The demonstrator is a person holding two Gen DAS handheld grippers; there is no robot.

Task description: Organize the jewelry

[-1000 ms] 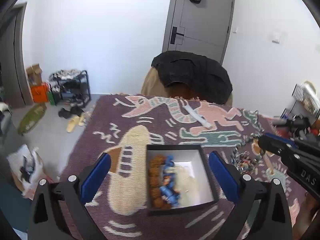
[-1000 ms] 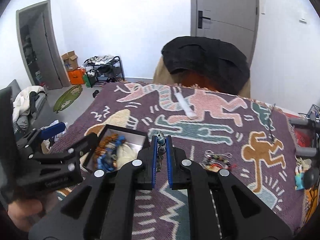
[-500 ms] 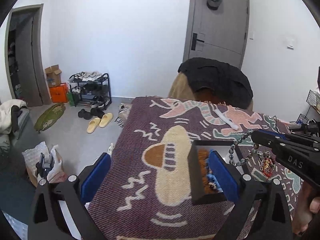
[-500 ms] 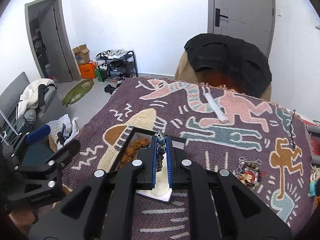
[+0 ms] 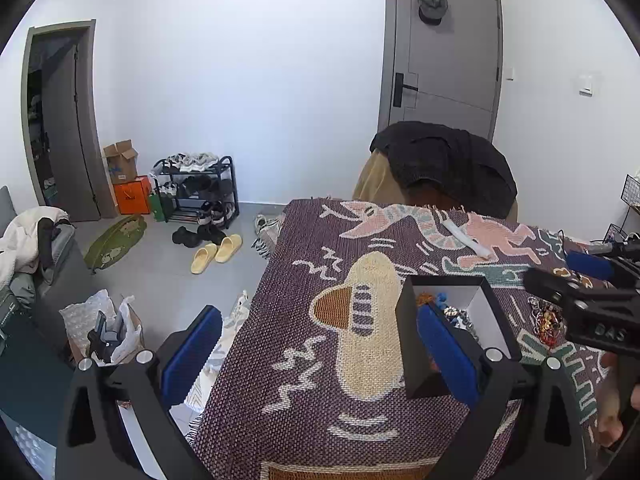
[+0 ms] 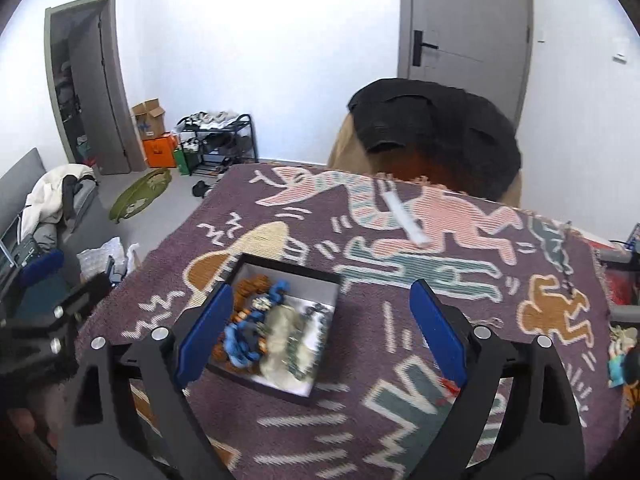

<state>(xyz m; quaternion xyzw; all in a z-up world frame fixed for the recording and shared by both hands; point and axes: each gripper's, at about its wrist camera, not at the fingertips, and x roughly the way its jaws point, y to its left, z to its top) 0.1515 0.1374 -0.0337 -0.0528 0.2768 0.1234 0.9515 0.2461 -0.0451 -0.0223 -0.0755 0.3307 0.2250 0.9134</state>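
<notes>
A black box [image 6: 328,278] with a white inside sits on the patterned blanket. It holds brown beads, a blue bracelet [image 6: 240,340], a pale bead string and a dark bead bracelet [image 6: 310,312]. My right gripper [image 6: 322,328] is open and empty above the box. My left gripper [image 5: 318,352] is open and empty, left of the box [image 5: 408,320] near the table's left edge. A pile of loose jewelry [image 5: 548,318] lies right of the box.
A white strip [image 6: 404,216] lies on the blanket [image 6: 400,360] farther back. A chair with a black jacket [image 6: 432,120] stands behind the table. Small figures [image 6: 622,352] sit at the right edge. The floor drops off on the left.
My right gripper carried the dark bead bracelet over the box, opened and dropped it in. My left gripper moved left away from the box.
</notes>
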